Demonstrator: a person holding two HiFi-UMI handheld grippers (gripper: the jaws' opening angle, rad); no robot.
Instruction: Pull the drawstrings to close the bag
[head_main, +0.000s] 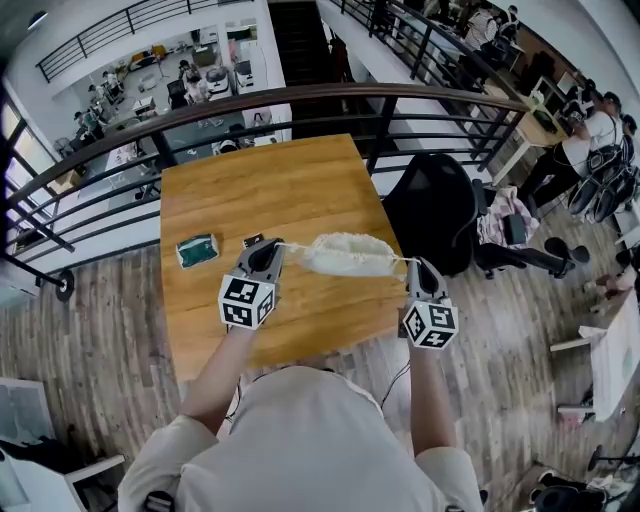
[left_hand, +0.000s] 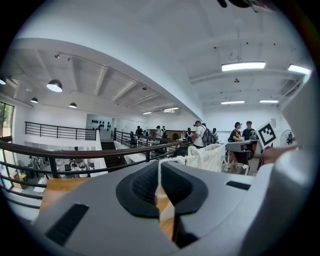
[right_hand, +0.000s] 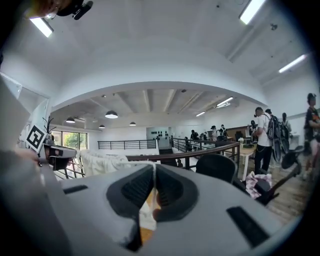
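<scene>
A white fabric drawstring bag (head_main: 348, 255) hangs above the wooden table (head_main: 270, 180), stretched sideways between my two grippers. My left gripper (head_main: 270, 248) is shut on the thin white drawstring (head_main: 290, 244) that leaves the bag's left end. In the left gripper view the cord (left_hand: 159, 172) runs up from between the closed pads (left_hand: 142, 187) toward the bunched bag (left_hand: 207, 155). My right gripper (head_main: 418, 268) is shut on the other drawstring (head_main: 403, 259) at the bag's right end. In the right gripper view that cord (right_hand: 154, 172) lies pinched between the jaws, with the bag (right_hand: 100, 162) to the left.
A teal packet (head_main: 197, 250) and a small dark item (head_main: 252, 240) lie on the table left of the bag. A black office chair (head_main: 435, 210) stands beside the table's right edge. A dark railing (head_main: 300, 100) runs behind the table, with a lower floor beyond.
</scene>
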